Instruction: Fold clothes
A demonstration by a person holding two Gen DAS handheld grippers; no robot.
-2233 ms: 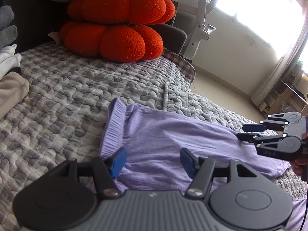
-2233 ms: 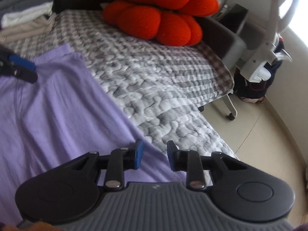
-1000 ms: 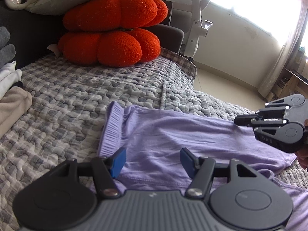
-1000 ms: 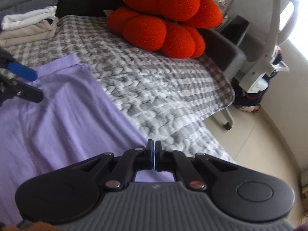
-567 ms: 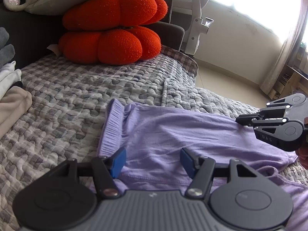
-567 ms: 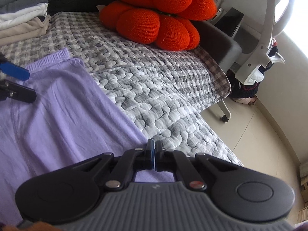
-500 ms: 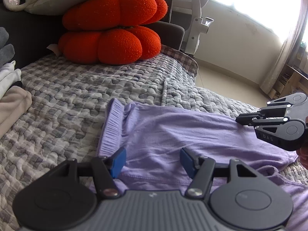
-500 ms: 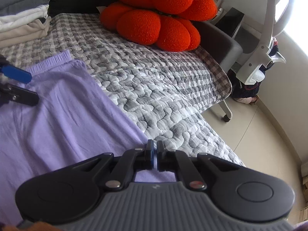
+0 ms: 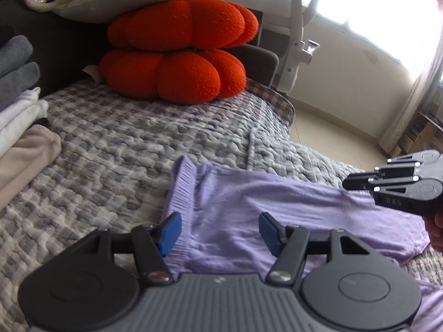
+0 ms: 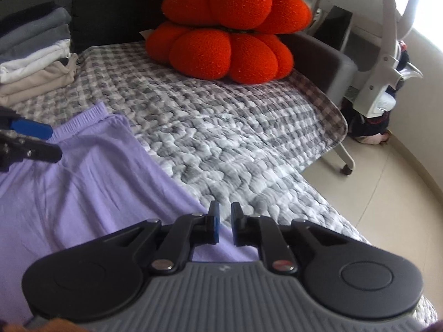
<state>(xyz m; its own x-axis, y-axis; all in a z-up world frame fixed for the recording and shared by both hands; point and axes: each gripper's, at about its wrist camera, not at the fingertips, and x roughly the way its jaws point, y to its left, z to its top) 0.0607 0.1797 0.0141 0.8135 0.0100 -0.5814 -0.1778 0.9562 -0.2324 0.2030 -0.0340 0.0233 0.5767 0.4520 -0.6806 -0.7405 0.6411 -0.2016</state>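
Quilted bed | lilac garment flat, long axis from ribbed hem, by left gripper, toward right gripper | left wide, above hem, nothing pinched | right narrow, opening, fabric edge just below jaws, nearer that end

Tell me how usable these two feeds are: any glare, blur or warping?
Left wrist view: window blown out white, purple garment slightly soft, fisheye bends the wall. Right wrist view: evenly lit, quilt sharp, glare only at the top right corner.

Orange pumpkin cushions on the checked quilt — white chair beyond.
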